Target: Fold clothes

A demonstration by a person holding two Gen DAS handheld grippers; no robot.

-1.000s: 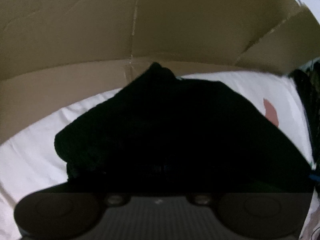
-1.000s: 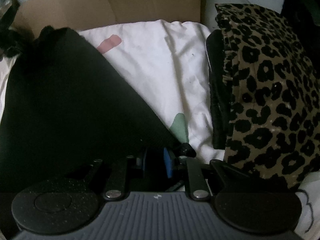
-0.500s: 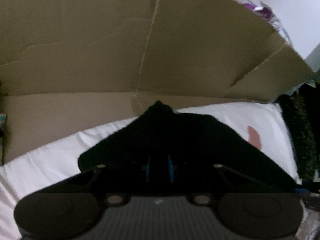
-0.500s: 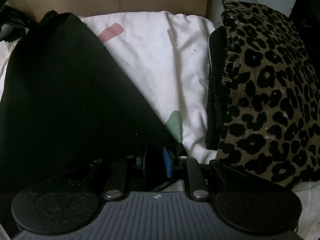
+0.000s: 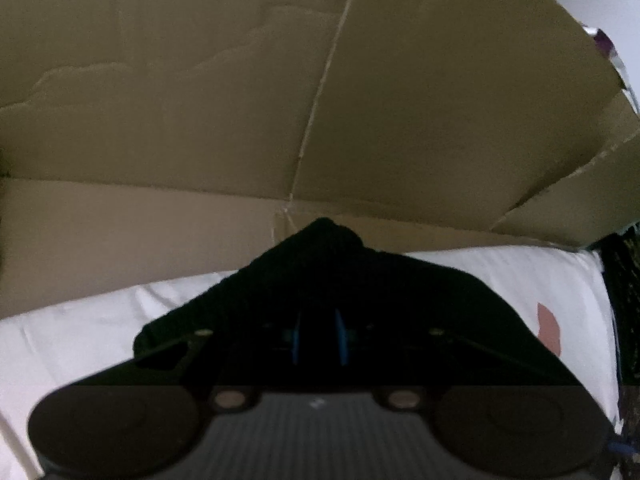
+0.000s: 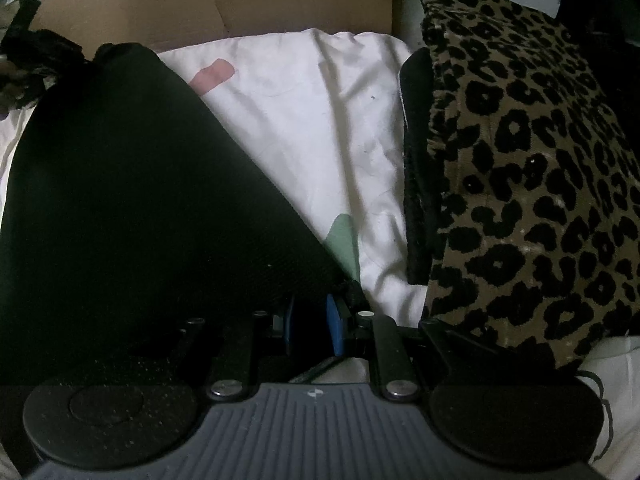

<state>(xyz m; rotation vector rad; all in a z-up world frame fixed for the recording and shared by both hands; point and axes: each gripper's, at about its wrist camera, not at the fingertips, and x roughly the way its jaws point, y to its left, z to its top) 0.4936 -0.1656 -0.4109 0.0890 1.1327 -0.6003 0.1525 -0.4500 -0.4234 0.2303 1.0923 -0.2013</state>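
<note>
A black garment lies stretched over a white sheet. In the left wrist view the black garment bunches up in front of the blue pads, and my left gripper is shut on one corner of it. In the right wrist view my right gripper is shut on another corner, with dark cloth pinched between its blue pads. The cloth runs taut from that corner toward the far left.
A folded leopard-print garment lies on a black one at the right of the sheet. A tall cardboard wall stands close behind the sheet. A dark fuzzy item sits at the far left.
The left gripper has risen and tilted up, so more cardboard and less black cloth fills its view. The right gripper has shifted slightly, holding the same corner.
</note>
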